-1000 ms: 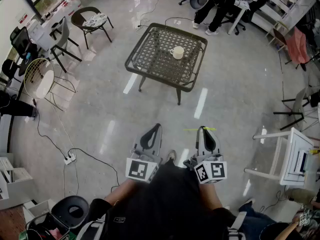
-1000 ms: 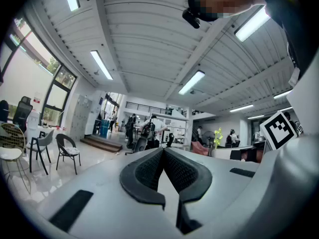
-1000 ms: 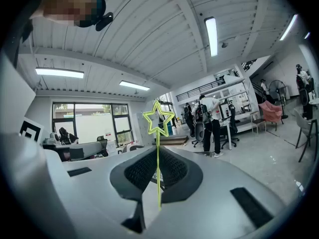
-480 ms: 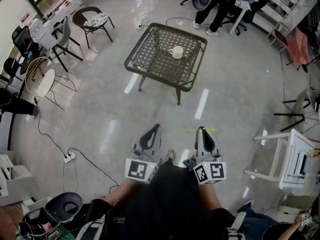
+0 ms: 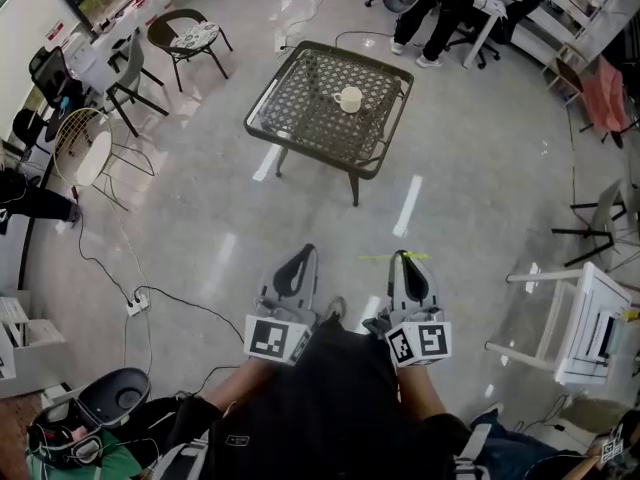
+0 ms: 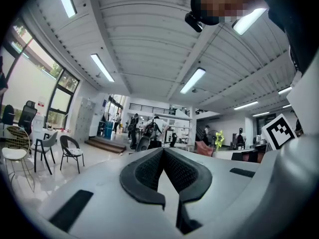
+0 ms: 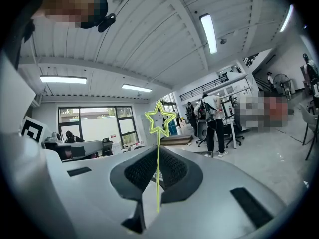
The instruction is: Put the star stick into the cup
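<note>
A white cup (image 5: pixel 348 98) stands on a dark woven-top table (image 5: pixel 300 108) well ahead of me across the floor. My right gripper (image 5: pixel 410 258) is held near my body, shut on the thin yellow-green star stick (image 5: pixel 395 258), which lies crosswise at its tips in the head view. In the right gripper view the star stick (image 7: pixel 158 153) runs up between the closed pads, its outline star above the right gripper (image 7: pixel 157 176). My left gripper (image 5: pixel 304 253) is alongside, shut and holding nothing; from the left gripper (image 6: pixel 163 152) the star (image 6: pixel 218 138) shows to the right.
Shiny grey floor lies between me and the table. Chairs (image 5: pixel 190 38) and a white wire chair (image 5: pixel 85 158) stand at the left, a power strip with cables (image 5: pixel 135 306) on the floor, a white rack (image 5: pixel 590 323) at the right, people at desks (image 5: pixel 440 8) behind the table.
The head view has shifted slightly, so the table and cup sit a little higher in the picture. Both grippers keep the same pose, with the star stick still held.
</note>
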